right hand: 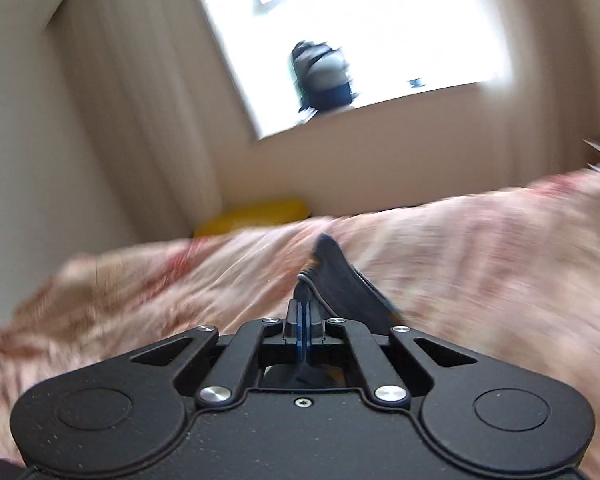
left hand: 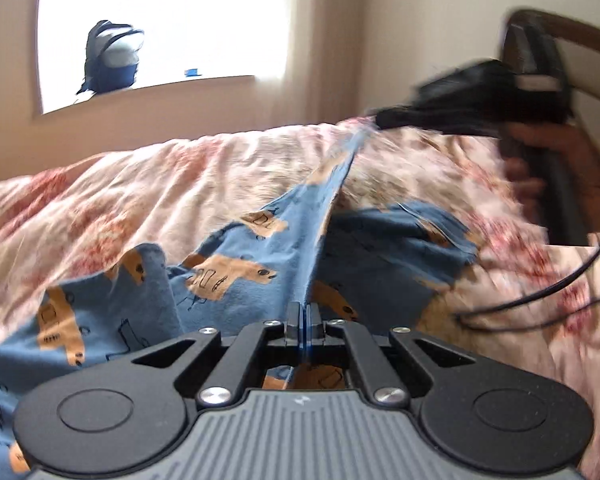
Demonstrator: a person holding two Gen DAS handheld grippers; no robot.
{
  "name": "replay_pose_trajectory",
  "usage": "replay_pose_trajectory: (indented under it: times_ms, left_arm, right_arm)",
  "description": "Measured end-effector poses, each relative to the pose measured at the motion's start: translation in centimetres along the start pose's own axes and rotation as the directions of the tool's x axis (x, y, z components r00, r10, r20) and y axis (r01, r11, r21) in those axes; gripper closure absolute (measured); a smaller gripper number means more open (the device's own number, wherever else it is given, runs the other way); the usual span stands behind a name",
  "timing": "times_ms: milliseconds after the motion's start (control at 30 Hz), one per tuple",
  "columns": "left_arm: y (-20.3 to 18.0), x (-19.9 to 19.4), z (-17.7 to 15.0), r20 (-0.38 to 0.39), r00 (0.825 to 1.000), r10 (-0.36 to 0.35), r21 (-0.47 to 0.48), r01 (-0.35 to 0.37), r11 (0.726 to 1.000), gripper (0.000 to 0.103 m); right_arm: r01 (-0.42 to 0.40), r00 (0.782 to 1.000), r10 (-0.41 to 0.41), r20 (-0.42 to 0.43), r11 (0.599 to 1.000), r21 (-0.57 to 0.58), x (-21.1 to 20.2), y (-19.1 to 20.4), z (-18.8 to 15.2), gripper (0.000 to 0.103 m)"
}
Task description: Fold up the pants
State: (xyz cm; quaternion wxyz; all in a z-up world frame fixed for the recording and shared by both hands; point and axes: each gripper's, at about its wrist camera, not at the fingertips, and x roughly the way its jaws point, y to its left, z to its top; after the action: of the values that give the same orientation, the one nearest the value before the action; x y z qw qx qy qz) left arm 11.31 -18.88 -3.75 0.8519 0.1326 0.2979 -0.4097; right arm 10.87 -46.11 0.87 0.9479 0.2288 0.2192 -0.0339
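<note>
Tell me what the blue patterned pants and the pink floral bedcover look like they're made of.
Blue pants with tan vehicle prints: soft matte knit, probably cotton jersey; they drape limply and crease softly. Pink floral bedcover: thin woven cotton by its look, matte, crumpled into many fine wrinkles.

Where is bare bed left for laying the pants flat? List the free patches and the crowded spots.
Free: the floral bedspread left of the blue pants, up to the wall under the window. Crowded: the middle, where both tongs pinch fabric, and the right side with the hand and cable.
</note>
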Motion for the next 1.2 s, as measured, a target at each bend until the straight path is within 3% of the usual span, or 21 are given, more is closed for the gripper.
replay_pose_trajectory:
  times_ms: [133,200,300,333,400,467,633,833,933,967,1000,1033,1200]
  left_arm:
    - [-1.1,0.6,-1.1,-0.053,0.998,-0.015,0.096,0.02,0.995,0.102]
    - [-1.5,1.2,-1.6,-0.081,0.997,-0.013,0.133,0.024,0.991,0.102]
    - [-1.9,1.6,-2.4,-0.127,0.992,0.004,0.177,0.019,0.984,0.102]
    - [-1.9,1.7,-2.5,-0.137,0.991,0.012,0.182,0.013,0.983,0.102]
    - [-1.9,1.6,-2.6,-0.143,0.989,0.021,0.185,0.006,0.983,0.102]
    - [-2.0,1.4,-2.5,-0.145,0.989,0.031,0.19,-0.003,0.982,0.102]
    - [-2.3,1.3,-2.3,-0.147,0.988,0.046,0.19,-0.018,0.982,0.102]
    - [-2.9,1.5,-2.4,-0.145,0.988,0.053,0.183,-0.026,0.983,0.102]
    - [-3.0,1.7,-2.5,-0.142,0.985,0.093,0.184,-0.066,0.981,0.103]
    - [-3.0,1.8,-2.6,-0.145,0.983,0.111,0.184,-0.084,0.979,0.103]
    - [-3.0,1.9,-2.6,-0.149,0.982,0.12,0.18,-0.093,0.979,0.103]
    - [-2.9,1.9,-2.5,-0.15,0.98,0.127,0.172,-0.101,0.98,0.103]
    - [-2.6,1.0,-2.1,-0.131,0.983,0.13,0.149,-0.11,0.983,0.103]
  right_arm:
    - [0.069,0.998,-0.07,0.003,0.994,0.088,-6.0,-3.6,-4.1,0.103]
    - [0.107,0.994,-0.104,-0.029,0.987,0.117,-6.9,-4.9,-6.6,0.103]
    - [0.109,0.99,-0.093,-0.104,0.98,0.165,-5.8,-5.9,-9.4,0.103]
    - [0.105,0.99,-0.088,-0.112,0.982,0.155,-5.4,-5.7,-9.7,0.099]
    - [0.082,0.991,-0.067,-0.116,0.988,0.128,-4.1,-5.2,-9.6,0.08]
    - [0.07,0.992,-0.057,-0.113,0.991,0.116,-2.7,-5.0,-8.9,0.069]
    - [0.12,0.985,-0.101,-0.141,0.983,0.139,0.2,-6.6,-7.2,0.064]
    - [0.141,0.976,-0.093,-0.195,0.959,0.248,1.1,-9.0,-6.5,0.063]
    - [0.142,0.974,-0.08,-0.214,0.946,0.292,1.6,-9.5,-6.3,0.064]
    - [0.15,0.973,-0.084,-0.216,0.94,0.306,1.7,-9.7,-6.2,0.07]
    - [0.167,0.971,-0.102,-0.216,0.935,0.312,1.8,-9.8,-6.0,0.086]
    - [0.172,0.972,-0.111,-0.207,0.935,0.309,1.8,-9.8,-5.8,0.094]
    - [0.11,0.993,-0.098,-0.059,0.953,0.283,-1.7,-8.5,-4.9,0.099]
